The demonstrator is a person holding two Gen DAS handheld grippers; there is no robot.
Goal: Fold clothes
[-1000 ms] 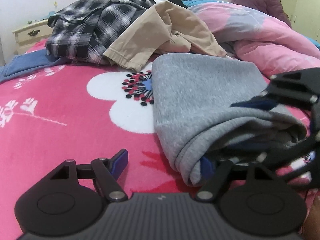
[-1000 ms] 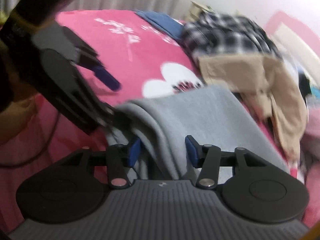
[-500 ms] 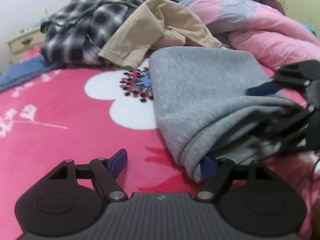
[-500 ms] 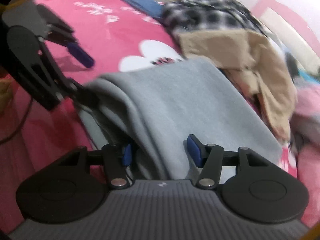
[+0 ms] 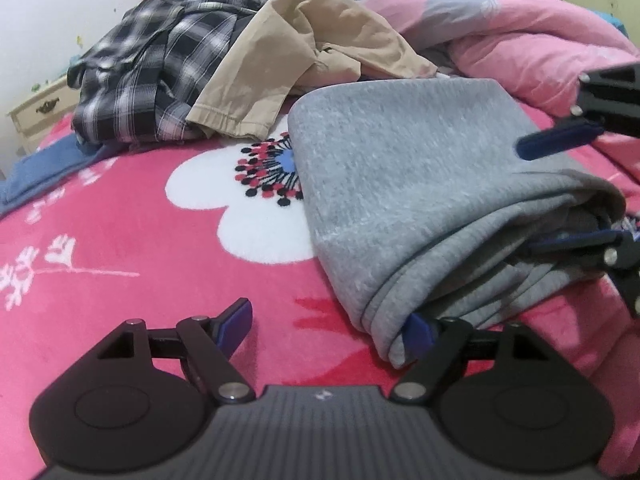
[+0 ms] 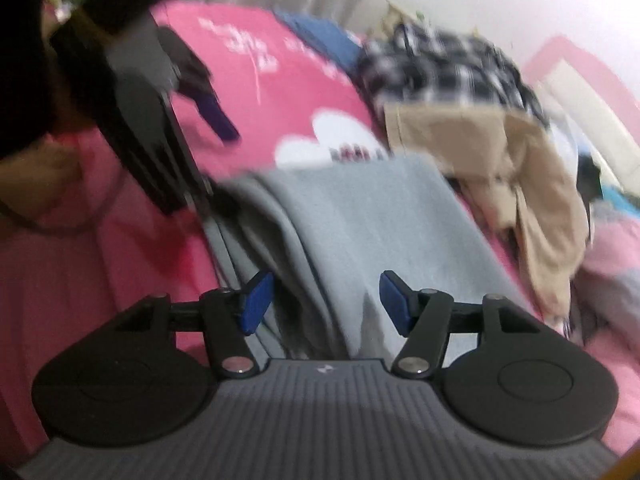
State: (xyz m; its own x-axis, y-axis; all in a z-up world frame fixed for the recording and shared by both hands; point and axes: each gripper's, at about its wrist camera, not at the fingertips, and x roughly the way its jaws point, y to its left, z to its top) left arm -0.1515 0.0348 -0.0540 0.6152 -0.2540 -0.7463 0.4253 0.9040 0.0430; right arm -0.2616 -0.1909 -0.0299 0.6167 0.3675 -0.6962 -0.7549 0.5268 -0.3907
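**Cloth and finish around the grey garment**

The grey garment (image 5: 400,168) is matt, speckled fleecy knit; under it the pink blanket (image 5: 120,240) looks plush; behind it lie thin creased tan cloth (image 5: 320,40) and woven plaid shirt (image 5: 160,72); beside it, matt black plastic gripper arms with shiny metal pins.

Grey garment (image 5: 404,184) folded flat, layered edges, on pink bedspread (image 5: 120,240)

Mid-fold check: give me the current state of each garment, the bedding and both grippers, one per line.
grey garment: folded, flat on the blanket.
plaid shirt: crumpled, unfolded.
tan garment: crumpled, draped over the plaid shirt.
pink quilt: bunched up.
left gripper: open, one finger tucked into the grey fold.
right gripper: open, jaws just widening, grey cloth between them, unpinched.
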